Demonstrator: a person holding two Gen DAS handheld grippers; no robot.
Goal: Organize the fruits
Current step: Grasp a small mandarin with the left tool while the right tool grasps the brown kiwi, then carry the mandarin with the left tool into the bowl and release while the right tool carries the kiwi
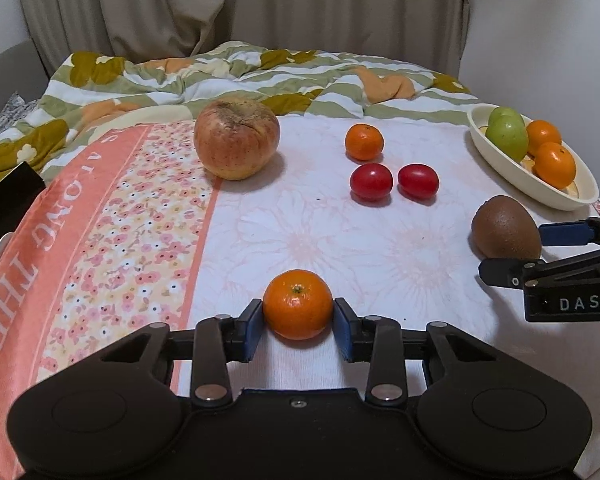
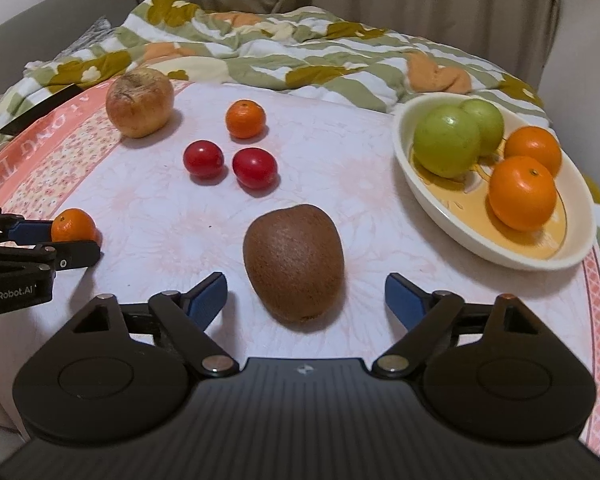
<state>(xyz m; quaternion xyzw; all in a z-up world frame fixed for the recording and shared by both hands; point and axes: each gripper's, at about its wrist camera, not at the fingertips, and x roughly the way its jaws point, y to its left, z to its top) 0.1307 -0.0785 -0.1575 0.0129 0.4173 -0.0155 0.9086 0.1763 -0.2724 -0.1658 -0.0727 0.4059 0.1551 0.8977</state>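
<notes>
"DAS" on right gripper (image 1: 540,256); "GenRobot.AI" on left gripper (image 2: 76,242); "ALONG THE" on cloth (image 1: 80,216).

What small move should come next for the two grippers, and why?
Probably lift the left gripper, whose pads already press the mandarin. The right gripper is open around the kiwi, so it should close next. The bowl waits nearby.

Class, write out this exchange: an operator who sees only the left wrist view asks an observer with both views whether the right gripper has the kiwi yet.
Operator: Is the right gripper gripping the kiwi?
Observer: No. The right gripper is open; the kiwi lies between its blue pads, with a gap on each side.
Operator: Any room left in the bowl?
Observer: Yes. The bowl shows bare yellow floor along its near side.
</notes>
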